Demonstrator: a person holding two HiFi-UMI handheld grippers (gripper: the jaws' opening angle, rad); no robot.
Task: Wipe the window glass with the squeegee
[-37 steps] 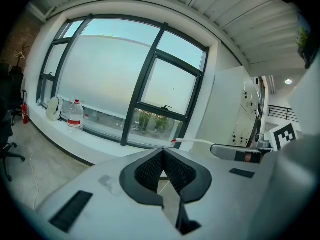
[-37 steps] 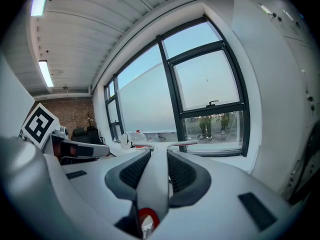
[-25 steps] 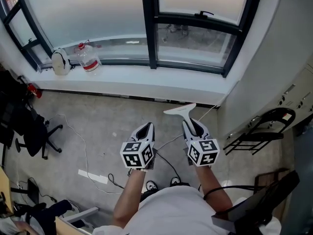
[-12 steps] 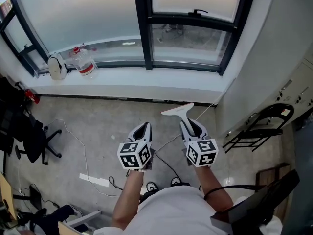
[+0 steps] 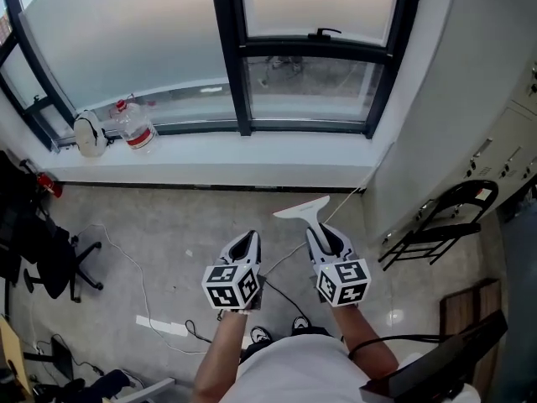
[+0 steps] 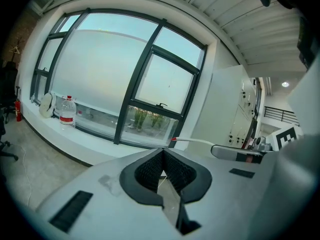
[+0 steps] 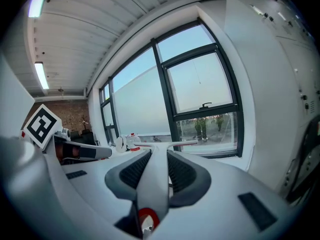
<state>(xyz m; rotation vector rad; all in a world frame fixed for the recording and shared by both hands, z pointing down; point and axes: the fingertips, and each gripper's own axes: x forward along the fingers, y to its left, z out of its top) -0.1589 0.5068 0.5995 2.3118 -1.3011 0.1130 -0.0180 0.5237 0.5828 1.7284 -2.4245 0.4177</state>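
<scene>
A white squeegee [image 5: 304,209] sticks out of my right gripper [image 5: 325,235], which is shut on its handle; the blade end points toward the window. In the right gripper view the handle [image 7: 156,176] runs between the jaws and the blade [image 7: 165,145] lies crosswise ahead. My left gripper [image 5: 243,246] is shut with nothing in it, its jaws closed together in the left gripper view [image 6: 162,168]. The window glass [image 5: 126,36] with dark frames [image 5: 226,53] stands ahead, above a white sill [image 5: 235,149]. Both grippers hang over the floor, well short of the glass.
A water bottle [image 5: 134,124] and a white round object [image 5: 86,133] stand on the sill at left. Office chairs [image 5: 42,250] are at the left, a black chair [image 5: 436,225] and white cabinet [image 5: 495,133] at right. Cables [image 5: 138,267] lie on the floor.
The view has shifted: window and sill sit lower-left in frame than before. Both grippers keep their hold and relative pose, with the squeegee still in the right one.
</scene>
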